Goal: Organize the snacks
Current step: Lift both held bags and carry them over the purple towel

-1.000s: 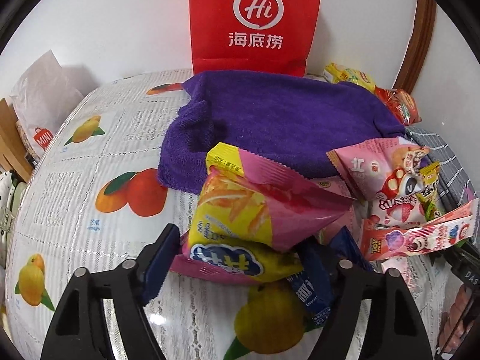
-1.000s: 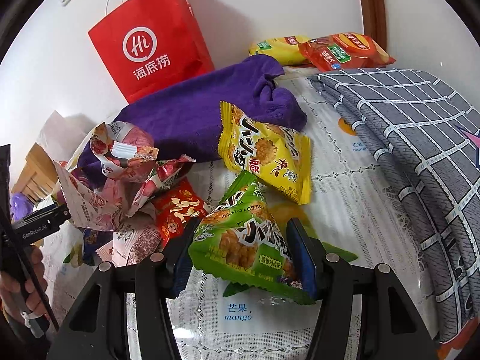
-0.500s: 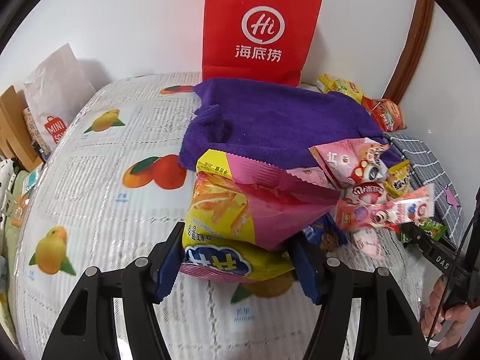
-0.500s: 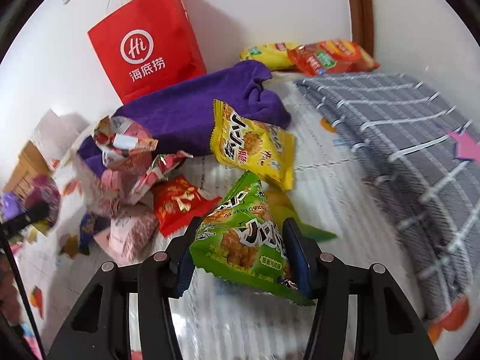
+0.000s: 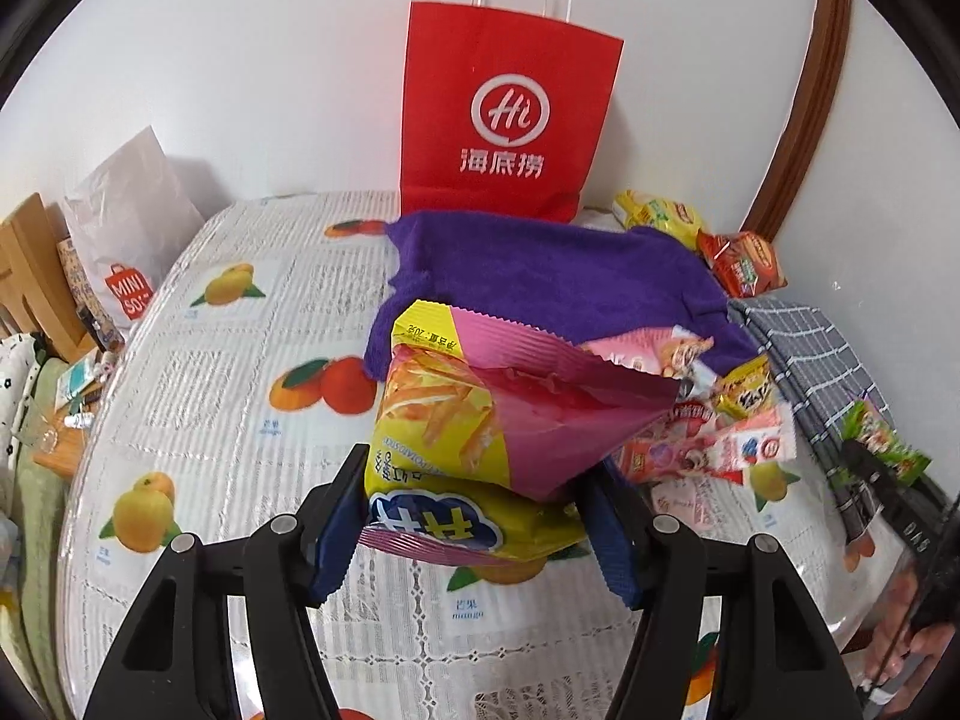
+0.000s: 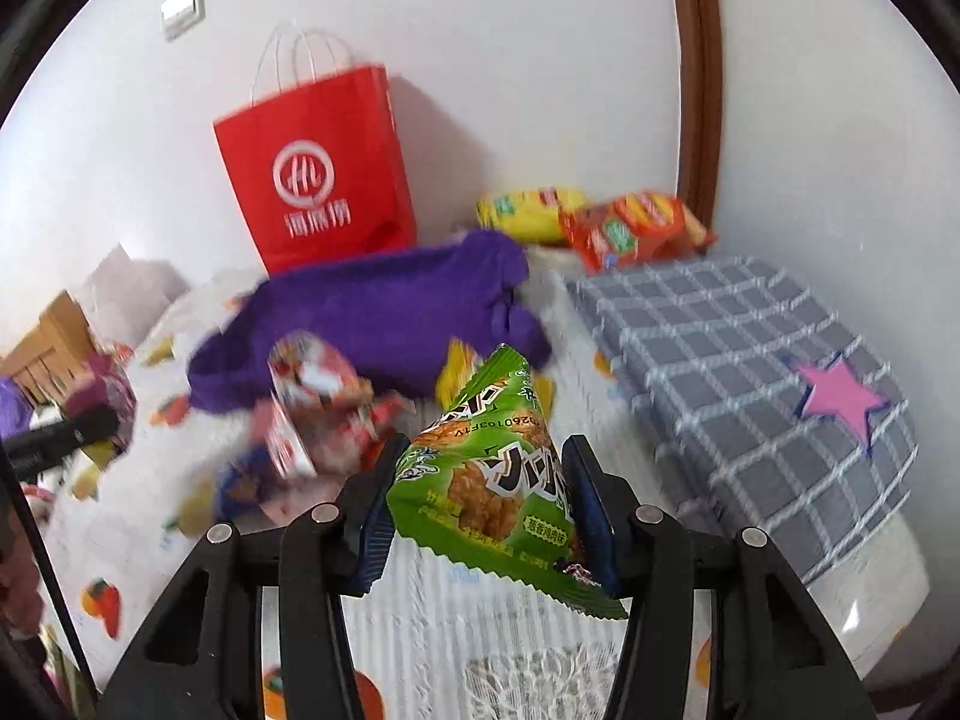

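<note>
The left gripper (image 5: 480,516) clamps the pink-yellow bag (image 5: 492,420); the right gripper (image 6: 480,510) clamps the green bag (image 6: 498,480). Both bags hang above the table (image 5: 210,372). Keep the squeeze gentle, so the chips do not break.

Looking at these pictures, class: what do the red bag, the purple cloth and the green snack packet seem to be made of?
Red bag: apparently matte paper, with stiff creased sides and thin white cord handles.
Purple cloth: soft fuzzy fabric, probably terry or fleece; it slumps in folds.
Green snack packet, pinched in the right gripper: likely thin glossy plastic film, crinkled, with a serrated sealed edge.
</note>
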The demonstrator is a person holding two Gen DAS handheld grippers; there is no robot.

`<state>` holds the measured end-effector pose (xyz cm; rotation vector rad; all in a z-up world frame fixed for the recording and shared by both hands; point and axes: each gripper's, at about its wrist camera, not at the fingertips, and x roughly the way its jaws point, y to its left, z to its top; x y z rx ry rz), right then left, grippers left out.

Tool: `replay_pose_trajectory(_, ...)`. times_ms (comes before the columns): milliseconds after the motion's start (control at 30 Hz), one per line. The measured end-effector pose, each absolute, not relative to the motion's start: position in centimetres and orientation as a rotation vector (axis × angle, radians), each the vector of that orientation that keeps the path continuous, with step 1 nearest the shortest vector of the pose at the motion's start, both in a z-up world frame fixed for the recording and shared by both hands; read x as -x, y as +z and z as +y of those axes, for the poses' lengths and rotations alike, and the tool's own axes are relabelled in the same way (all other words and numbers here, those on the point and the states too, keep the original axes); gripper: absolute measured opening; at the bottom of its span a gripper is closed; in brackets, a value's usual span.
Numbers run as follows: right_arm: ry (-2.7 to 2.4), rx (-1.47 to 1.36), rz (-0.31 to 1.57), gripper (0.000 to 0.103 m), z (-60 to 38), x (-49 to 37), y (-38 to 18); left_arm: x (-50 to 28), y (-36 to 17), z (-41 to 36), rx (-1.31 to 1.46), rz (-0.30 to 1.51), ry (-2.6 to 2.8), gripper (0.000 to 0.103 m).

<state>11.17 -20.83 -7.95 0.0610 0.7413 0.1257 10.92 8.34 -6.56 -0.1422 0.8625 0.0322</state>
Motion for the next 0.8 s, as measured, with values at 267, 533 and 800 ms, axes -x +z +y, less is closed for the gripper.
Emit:
replay_pose_trajectory(267,0.151,-0.090,0.696,0.052,-19.7,-16.7,-2.9,-13.9,-3.8,8.7,0.165,0.837,0.027,0.064)
replay_pose_trajectory(533,0.175,-0.058,0.689,0.052,-16.1,-22.8,0.0,-18.7,-0.9,8.9,0.134,0.808,0.053,0.064)
replay_pose_trajectory(800,0.218,-0.046,0.711,0.052,-13.9,-28.4,0.1,-23.8,0.0,9.3,0.145,0.799,0.063,0.064)
